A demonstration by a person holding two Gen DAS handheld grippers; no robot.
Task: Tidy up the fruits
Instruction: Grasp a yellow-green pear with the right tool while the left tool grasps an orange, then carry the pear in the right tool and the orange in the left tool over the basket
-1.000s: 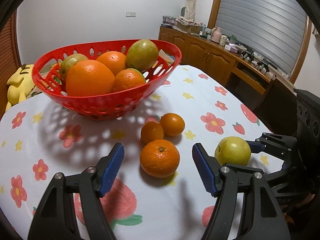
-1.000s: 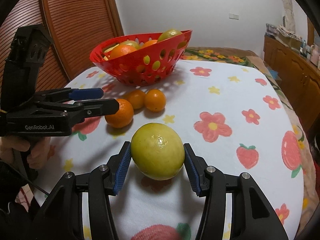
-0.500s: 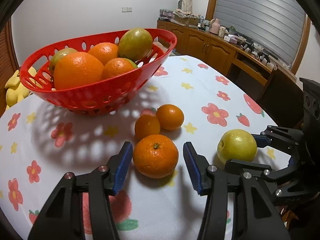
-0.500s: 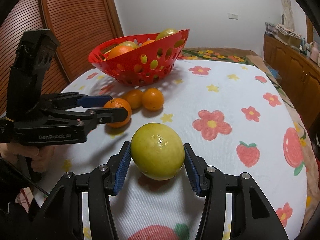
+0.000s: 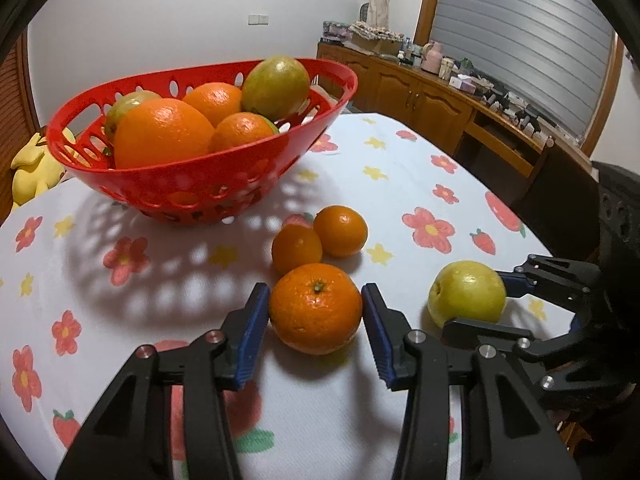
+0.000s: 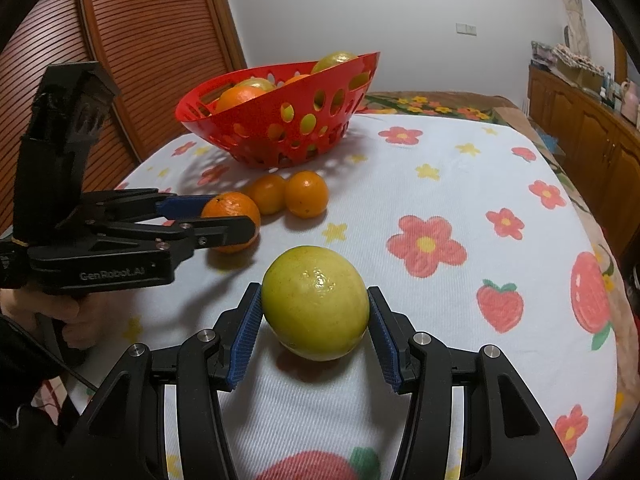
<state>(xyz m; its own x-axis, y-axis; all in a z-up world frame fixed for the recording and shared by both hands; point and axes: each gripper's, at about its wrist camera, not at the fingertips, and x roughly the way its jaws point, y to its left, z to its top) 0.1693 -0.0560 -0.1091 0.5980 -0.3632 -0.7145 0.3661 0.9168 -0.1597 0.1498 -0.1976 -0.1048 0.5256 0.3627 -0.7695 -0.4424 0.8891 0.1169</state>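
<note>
A red basket point(image 5: 192, 196) point(image 6: 280, 136) holds several oranges and green fruits at the back of the table. My left gripper point(image 5: 315, 314) point(image 6: 224, 216) is shut on a large orange point(image 5: 316, 308) point(image 6: 232, 210) that rests on the cloth. Two small oranges point(image 5: 320, 238) point(image 6: 288, 194) lie just beyond it. My right gripper point(image 6: 316, 312) point(image 5: 512, 300) is shut on a yellow-green fruit point(image 6: 316, 302) point(image 5: 466, 294), which sits on the table to the right of the orange.
The table carries a white cloth point(image 5: 400, 184) with flower and strawberry prints. A yellow plush toy point(image 5: 36, 168) lies past the table's left edge. A wooden sideboard point(image 5: 440, 100) with clutter runs along the right wall. A wooden shutter door point(image 6: 132, 40) stands behind the basket.
My left gripper has moved forward around the large orange and closed its fingers onto it. The right gripper has stayed shut on the yellow-green fruit.
</note>
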